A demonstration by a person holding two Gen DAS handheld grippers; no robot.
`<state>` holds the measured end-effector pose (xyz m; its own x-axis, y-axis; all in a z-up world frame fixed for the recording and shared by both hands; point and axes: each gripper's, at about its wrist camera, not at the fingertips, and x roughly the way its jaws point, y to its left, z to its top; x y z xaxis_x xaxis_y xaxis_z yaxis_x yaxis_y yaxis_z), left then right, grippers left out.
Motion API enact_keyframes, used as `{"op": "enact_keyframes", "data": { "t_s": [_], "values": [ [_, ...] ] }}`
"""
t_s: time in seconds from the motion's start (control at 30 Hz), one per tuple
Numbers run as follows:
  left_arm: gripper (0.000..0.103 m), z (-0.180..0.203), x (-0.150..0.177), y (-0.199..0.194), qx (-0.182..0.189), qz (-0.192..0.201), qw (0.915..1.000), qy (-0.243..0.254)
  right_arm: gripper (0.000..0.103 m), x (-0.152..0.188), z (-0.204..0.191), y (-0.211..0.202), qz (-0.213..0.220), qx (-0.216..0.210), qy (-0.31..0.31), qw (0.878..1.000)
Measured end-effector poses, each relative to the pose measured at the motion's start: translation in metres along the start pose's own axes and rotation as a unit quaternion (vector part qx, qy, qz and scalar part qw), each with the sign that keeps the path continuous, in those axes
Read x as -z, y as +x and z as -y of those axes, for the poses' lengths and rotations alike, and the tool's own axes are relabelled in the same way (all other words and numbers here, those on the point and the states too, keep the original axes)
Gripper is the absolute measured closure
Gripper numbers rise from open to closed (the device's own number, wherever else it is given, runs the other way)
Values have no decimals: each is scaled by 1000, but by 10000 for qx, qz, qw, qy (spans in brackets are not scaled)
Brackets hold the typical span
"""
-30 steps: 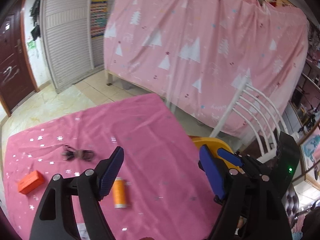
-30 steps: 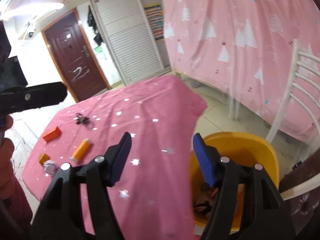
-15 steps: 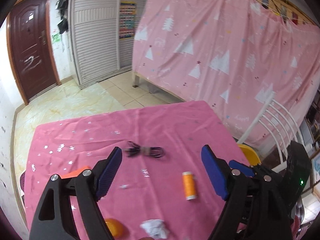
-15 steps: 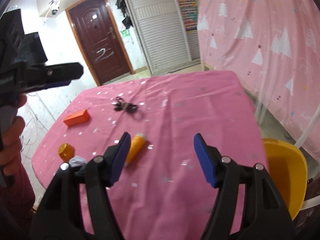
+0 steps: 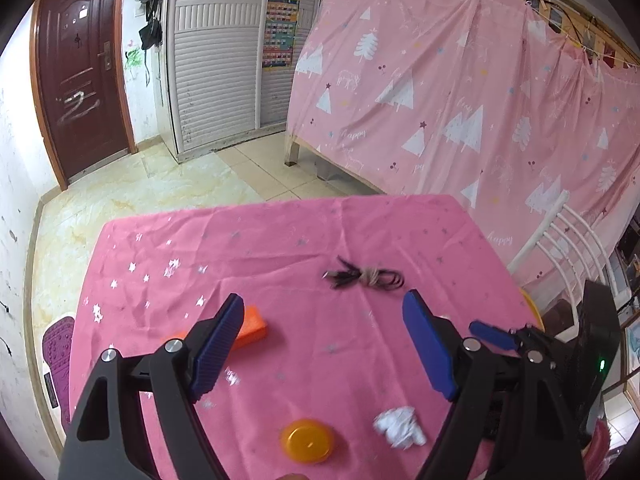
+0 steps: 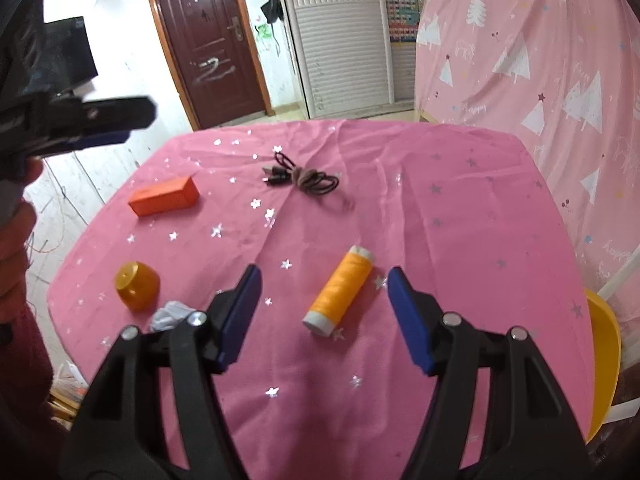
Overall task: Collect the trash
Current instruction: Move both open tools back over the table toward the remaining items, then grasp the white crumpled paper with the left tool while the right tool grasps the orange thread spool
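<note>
Both tools hover above a bench (image 6: pixel 460 208) draped in pink star-print cloth, each held level and pointing forward across the top. The left tool (image 5: pixel 324 344) has its blue pads spread wide and grips nothing; below its gap lie a crumpled white paper wad (image 5: pixel 400 426) and, just left of it, an orange cap (image 5: pixel 307 440), the two near each other but apart. An orange box (image 5: pixel 252 324) is partly hidden behind the left pad, and a bundled black cable (image 5: pixel 366 277) lies farther out on the cloth. The right tool (image 6: pixel 324 312) is likewise spread apart and empty, hanging over the near half of the bench with a spool of orange thread (image 6: pixel 341 289) lying on its side between the pads as seen from that wrist, though resting on the cloth below and untouched. From the right wrist view the paper wad (image 6: pixel 170 314) peeks out beside the left pad, close to the cap (image 6: pixel 137 286). A yellow bin (image 6: pixel 604 364) sits off the bench's right edge, beside a white chair (image 5: pixel 560 240), and its rim alone shows.
</note>
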<state>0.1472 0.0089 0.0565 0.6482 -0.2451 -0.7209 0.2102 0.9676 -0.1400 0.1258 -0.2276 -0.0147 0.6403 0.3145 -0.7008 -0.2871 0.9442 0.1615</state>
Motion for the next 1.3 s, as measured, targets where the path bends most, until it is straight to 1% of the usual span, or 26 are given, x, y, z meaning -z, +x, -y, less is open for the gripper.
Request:
{"op": "enact_keyframes", "data": {
  "t_s": [0.1, 0.17, 0.2, 0.27, 0.37, 0.43, 0.5, 0.53, 0.6, 0.73, 0.8, 0.9, 0.97, 1.0, 1.03, 1.13, 1.3],
  "values": [
    [28, -6, 14, -3, 83, -48, 9999, -36, 40, 0, -1, 3, -42, 78, 10, 10000],
    [28, -7, 26, -5, -61, -56, 10000, 46, 41, 1, -3, 4, -48, 99, -9, 9999],
    [28, -5, 32, -5, -151, -59, 9998, 122, 46, 1, -5, 4, -52, 90, -33, 9999],
    [28, -2, 43, -5, -264, -104, 9993, 246, 50, 2, -9, 5, -34, 116, -81, 9999],
    [28, 1, 58, -6, -353, -182, 9985, 387, 60, 3, -14, 6, -56, 104, -163, 9998],
    [28, 0, 64, -8, -384, -209, 9981, 431, 64, 4, -16, 6, -58, 113, -194, 9997],
    [28, 0, 71, -8, -373, -263, 9981, 419, 72, 5, -17, 7, -69, 168, -235, 9996],
    [28, -2, 75, -8, -384, -287, 9980, 413, 73, 5, -17, 8, -78, 181, -248, 9995],
    [28, -4, 78, -9, -409, -299, 9980, 390, 78, 5, -16, 10, -117, 188, -275, 9994],
    [28, -14, 76, -10, -424, -240, 9985, 243, 80, 5, -16, 12, -130, 193, -311, 9992],
    [28, -17, 73, -11, -333, -244, 9990, 194, 81, 4, -16, 12, -110, 185, -301, 9993],
    [28, -17, 72, -11, -101, -263, 9994, 185, 84, 4, -14, 12, -64, 181, -260, 9995],
    [28, -10, 74, -11, 182, -340, 9990, 223, 86, 3, -12, 12, -43, 175, -234, 9996],
    [28, -6, 76, -11, 255, -345, 9987, 261, 86, 3, -11, 11, -24, 179, -218, 9996],
    [28, 2, 78, -11, 349, -347, 9981, 371, 86, 4, -11, 11, -13, 174, -211, 9996],
    [28, 21, 84, -8, 477, -386, 9960, 645, 87, 4, -11, 11, -10, 181, -238, 9996],
    [29, 46, 90, -1, 591, -494, 9923, 966, 87, 4, -7, 8, 45, 178, -172, 9997]
  ]
}}
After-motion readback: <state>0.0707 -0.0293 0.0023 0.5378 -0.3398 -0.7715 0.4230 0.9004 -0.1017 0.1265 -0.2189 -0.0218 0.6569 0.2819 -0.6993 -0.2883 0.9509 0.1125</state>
